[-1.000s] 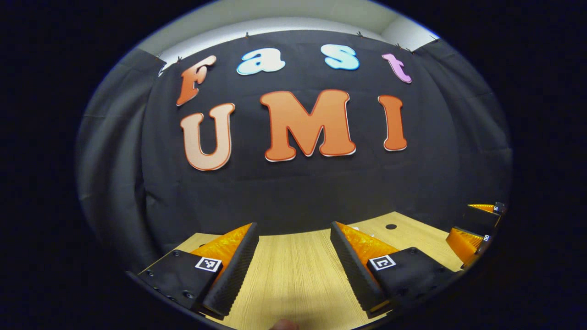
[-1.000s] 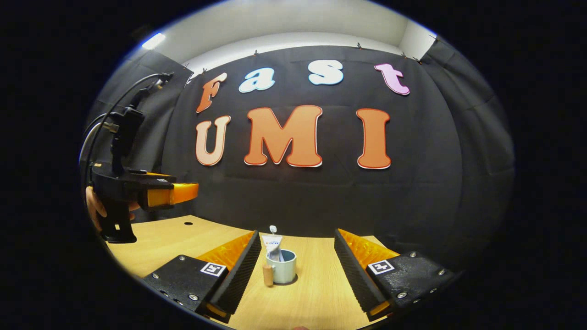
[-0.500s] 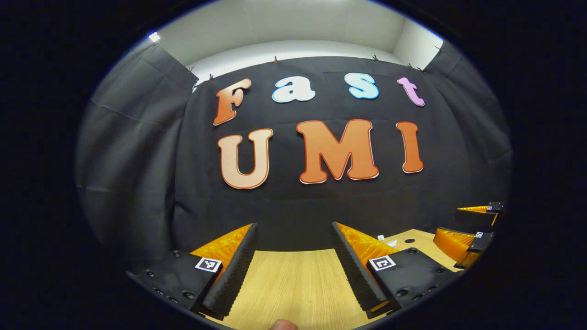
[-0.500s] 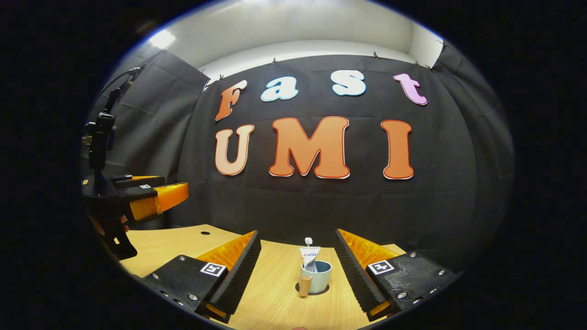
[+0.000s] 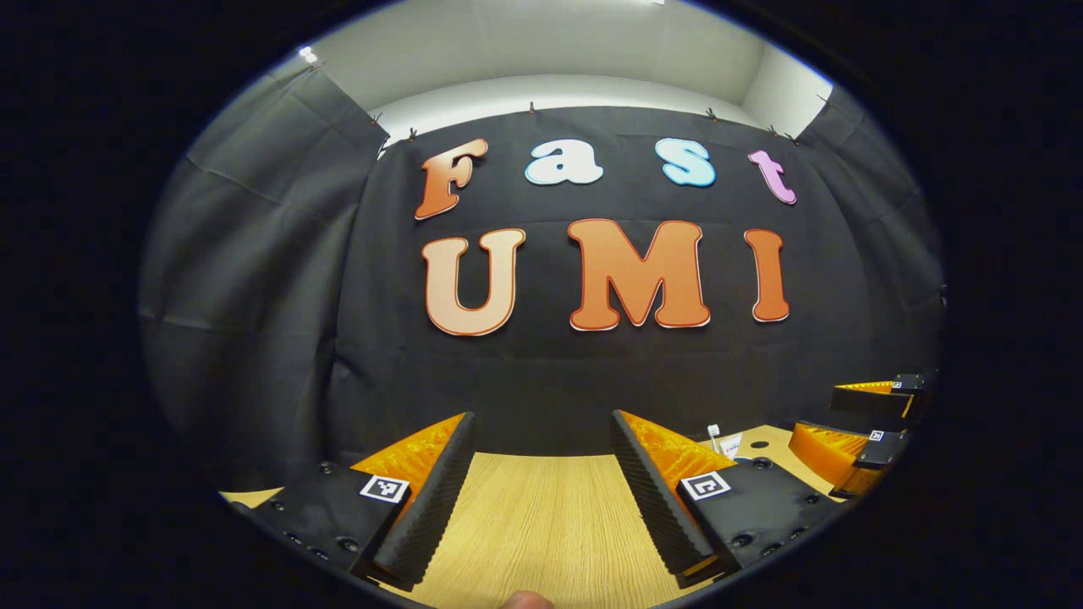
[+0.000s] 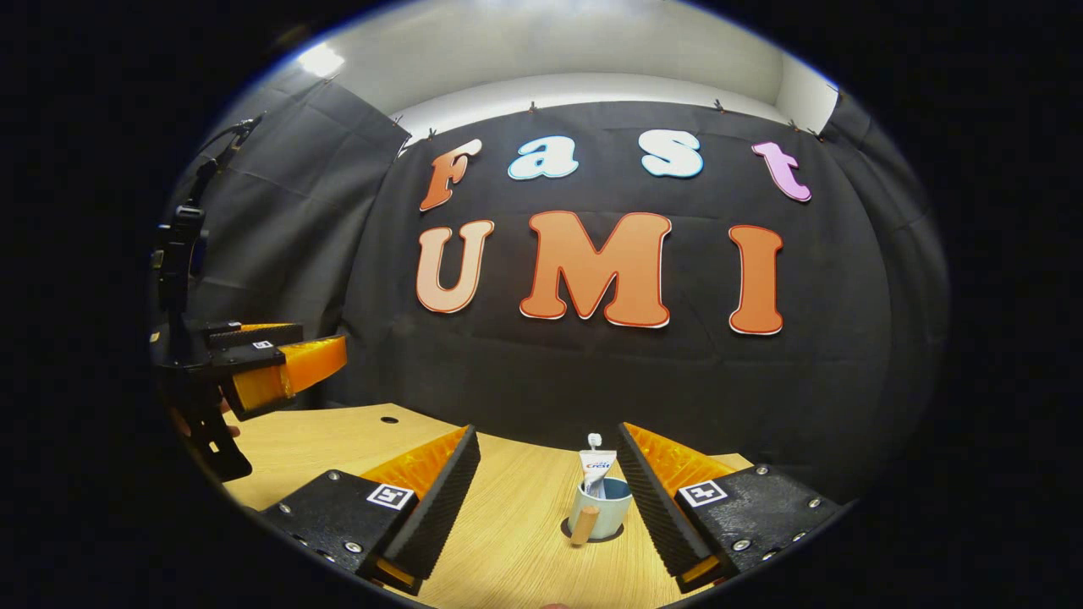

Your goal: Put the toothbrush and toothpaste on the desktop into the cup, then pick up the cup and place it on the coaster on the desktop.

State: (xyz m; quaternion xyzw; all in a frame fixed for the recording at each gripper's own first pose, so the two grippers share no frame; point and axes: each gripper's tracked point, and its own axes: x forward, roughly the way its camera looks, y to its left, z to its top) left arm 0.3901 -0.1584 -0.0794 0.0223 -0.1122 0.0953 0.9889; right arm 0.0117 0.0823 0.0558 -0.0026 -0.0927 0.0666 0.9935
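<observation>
Cup (image 6: 599, 510) sits on the wooden desktop (image 6: 338, 440) low in the right gripper view, just right of centre, and I see it between my right gripper's (image 6: 548, 495) two fingers, close beside the right-hand finger, though whether that finger touches it I cannot tell. Those fingers are spread wide with nothing pinched. Toothpaste (image 6: 596, 470) stands upright inside the cup, and the toothbrush (image 6: 594, 441) head pokes up just above the tube. A wooden handle (image 6: 583, 529) sticks out from the cup's near side, toward the bottom of the frame. I cannot make out a coaster under the cup; only a dark shadow rings its base. Over at the left edge of the same view I have the left gripper (image 6: 326, 362) hanging above the desktop, well apart from the cup, with a bit of a hand (image 6: 222, 408) behind its body. Switching to the left gripper view, that gripper's (image 5: 541, 469) fingers rise from the bottom of the frame, spread apart over bare wood, gripping nothing. At the lower right of that view the toothpaste (image 5: 731, 444) top and the toothbrush (image 5: 714, 432) head peek out past my right-hand finger, the cup itself hidden behind it. Farther right, at the frame's edge, the right gripper (image 5: 854, 423) shows side-on with its fingers parted. A small dark hole (image 5: 760, 444) marks the desktop (image 5: 541, 524) between the tube and that gripper.
</observation>
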